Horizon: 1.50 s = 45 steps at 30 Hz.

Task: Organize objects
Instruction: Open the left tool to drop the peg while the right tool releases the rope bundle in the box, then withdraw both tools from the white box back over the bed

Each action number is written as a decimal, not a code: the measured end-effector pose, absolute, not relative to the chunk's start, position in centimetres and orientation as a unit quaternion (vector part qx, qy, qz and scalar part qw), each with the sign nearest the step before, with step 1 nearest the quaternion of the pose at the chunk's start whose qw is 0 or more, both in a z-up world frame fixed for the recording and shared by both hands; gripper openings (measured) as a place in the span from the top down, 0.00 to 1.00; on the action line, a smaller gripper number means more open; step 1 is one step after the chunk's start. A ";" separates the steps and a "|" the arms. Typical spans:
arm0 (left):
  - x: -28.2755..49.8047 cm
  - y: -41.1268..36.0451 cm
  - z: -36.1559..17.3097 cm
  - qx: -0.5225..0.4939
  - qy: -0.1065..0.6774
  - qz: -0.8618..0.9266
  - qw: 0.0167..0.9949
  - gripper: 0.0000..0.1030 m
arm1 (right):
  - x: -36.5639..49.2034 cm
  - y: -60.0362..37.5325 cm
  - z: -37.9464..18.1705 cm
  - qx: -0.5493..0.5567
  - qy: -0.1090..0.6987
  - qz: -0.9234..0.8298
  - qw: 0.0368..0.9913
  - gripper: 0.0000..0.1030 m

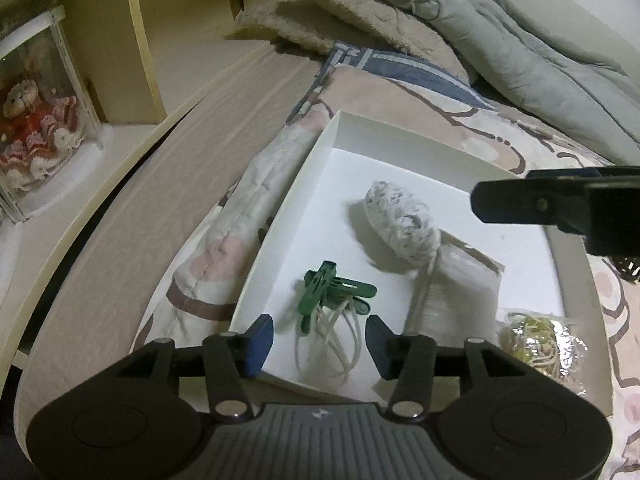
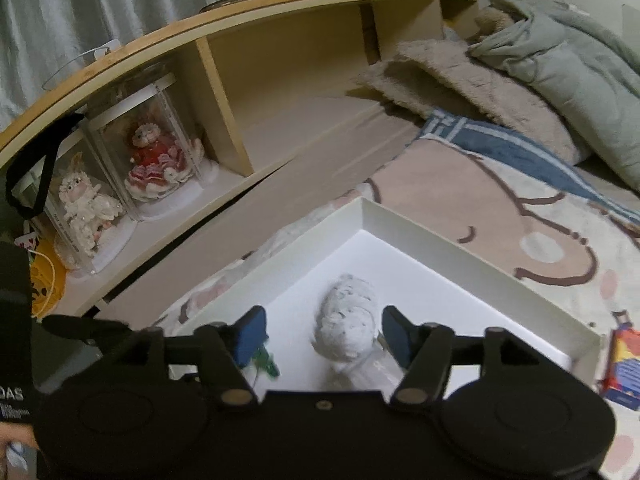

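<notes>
A white shallow box [image 1: 320, 148] lies on the bed. In it are a grey-white yarn ball [image 1: 402, 224], green clothes pegs [image 1: 332, 290] with white cord loops [image 1: 332, 344], and a clear packet [image 1: 456, 292]. My left gripper [image 1: 320, 340] is open and empty, just above the pegs and cord at the box's near edge. My right gripper [image 2: 322, 334] is open and empty, hovering over the yarn ball [image 2: 348, 320] in the same box [image 2: 440, 240]; one of its fingers [image 1: 532, 202] reaches in from the right in the left wrist view.
A bag of rubber bands [image 1: 540, 342] lies on the box's right rim. A small colourful carton [image 2: 622, 364] lies on the patterned quilt [image 2: 480, 184] right of the box. A wooden headboard shelf [image 2: 248, 92] holds dolls in clear cases [image 2: 156, 152]. Folded blankets [image 1: 500, 32] are piled behind.
</notes>
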<state>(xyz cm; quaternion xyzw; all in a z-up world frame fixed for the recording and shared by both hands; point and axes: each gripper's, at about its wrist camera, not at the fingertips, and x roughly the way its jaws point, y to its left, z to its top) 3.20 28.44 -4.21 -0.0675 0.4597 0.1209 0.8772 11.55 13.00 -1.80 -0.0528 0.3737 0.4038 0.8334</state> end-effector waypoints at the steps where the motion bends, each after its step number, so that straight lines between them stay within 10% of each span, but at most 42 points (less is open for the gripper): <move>1: 3.1 28.4 -4.1 -0.069 0.458 0.119 0.878 0.49 | 11.5 12.7 -1.7 -0.053 0.374 0.400 0.835 0.27; 21: 1.8 26.6 -1.2 -0.087 0.436 0.116 0.888 0.42 | 11.1 8.2 -0.6 -0.039 0.366 0.379 0.849 0.11; 32: 1.5 25.6 -0.7 -0.085 0.429 0.120 0.891 0.08 | 11.4 4.6 -0.9 -0.027 0.368 0.349 0.861 0.00; 45: 1.6 24.7 -0.5 -0.077 0.427 0.124 0.892 0.01 | 11.2 1.4 -2.3 -0.039 0.369 0.325 0.870 0.00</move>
